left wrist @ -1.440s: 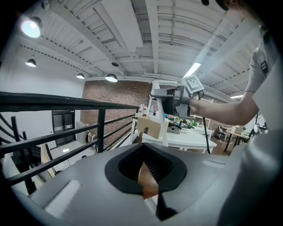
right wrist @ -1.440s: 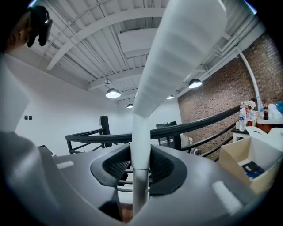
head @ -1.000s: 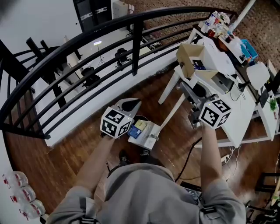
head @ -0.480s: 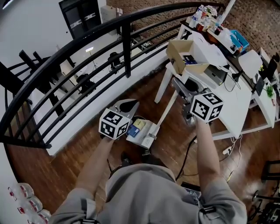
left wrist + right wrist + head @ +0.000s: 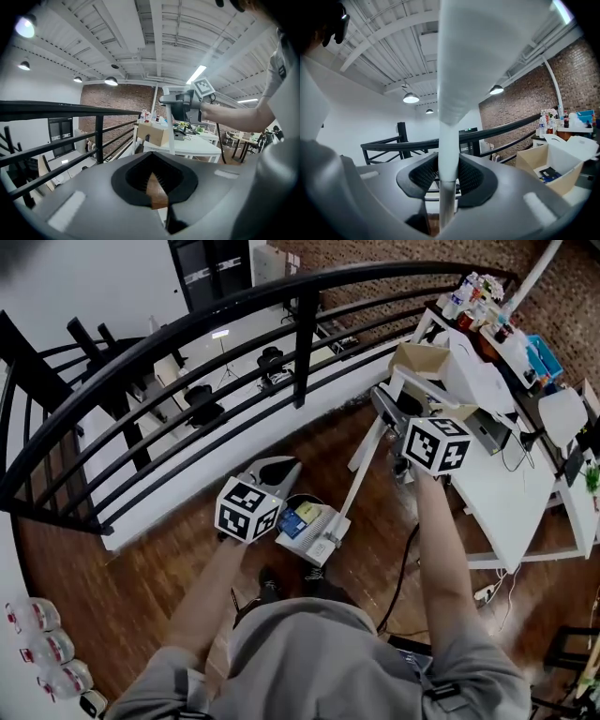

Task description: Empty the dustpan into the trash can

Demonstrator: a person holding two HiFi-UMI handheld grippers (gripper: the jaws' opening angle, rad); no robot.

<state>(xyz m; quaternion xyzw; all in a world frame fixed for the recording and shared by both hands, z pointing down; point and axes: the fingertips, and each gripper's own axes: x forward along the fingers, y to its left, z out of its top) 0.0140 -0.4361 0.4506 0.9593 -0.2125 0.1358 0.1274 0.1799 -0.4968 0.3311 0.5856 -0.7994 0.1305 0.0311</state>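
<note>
The white dustpan (image 5: 317,532) hangs low in front of my legs, with blue and yellow litter lying in it. Its long white handle (image 5: 361,479) slants up to my right gripper (image 5: 386,409), which is shut on it; the handle (image 5: 449,154) runs straight up between the black pads. A dark round rim (image 5: 302,499), perhaps the trash can, peeks out from under the pan's far edge. My left gripper (image 5: 279,468) hovers just left of the pan, shut, with nothing between its tips (image 5: 154,176). From there I see the right gripper (image 5: 176,101) up on the handle.
A black metal railing (image 5: 187,334) curves across in front, with a drop to a lower floor behind it. At right stands a white table (image 5: 506,493) carrying an open cardboard box (image 5: 427,367) and bottles. A black cable (image 5: 403,568) lies on the wood floor.
My right gripper has moved up and to the left with the handle, toward the railing. The dustpan and the left gripper have stayed about where they were.
</note>
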